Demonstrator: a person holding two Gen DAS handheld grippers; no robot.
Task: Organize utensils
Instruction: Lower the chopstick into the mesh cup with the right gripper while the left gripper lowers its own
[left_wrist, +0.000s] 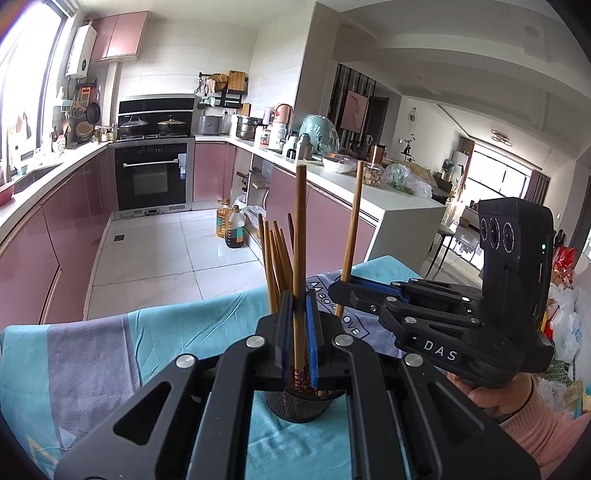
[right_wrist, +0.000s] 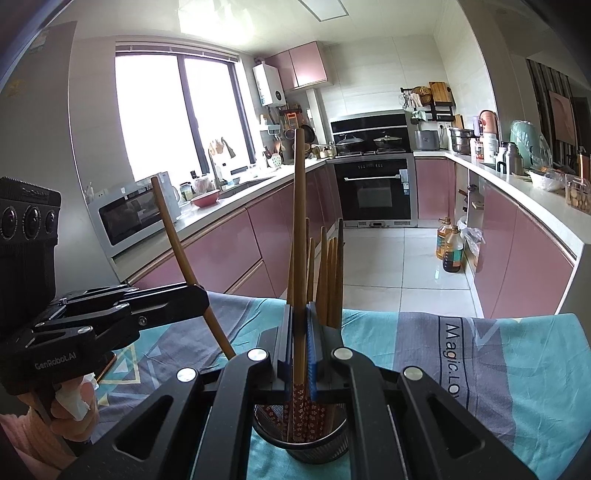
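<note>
While most brown wooden chopsticks (right_wrist: 330, 280) stand in round black mesh cup (right_wrist: 301, 443), two left: left gripper (left_wrist: 300, 332), right gripper (right_wrist: 300, 343) each pinch one above cup.

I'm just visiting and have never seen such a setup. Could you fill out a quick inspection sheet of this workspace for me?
Surface: table under a teal and grey cloth.
Job's things: black mesh holder with several chopsticks standing in it; two more chopsticks held over it.
Clutter: nothing seen on the cloth.
Grippers: left gripper shut on a chopstick; right gripper shut on another chopstick; both upright above the holder.
Cables: nothing seen.
Surroundings: kitchen with pink cabinets, oven, oil bottles on the floor, crowded counters.
</note>
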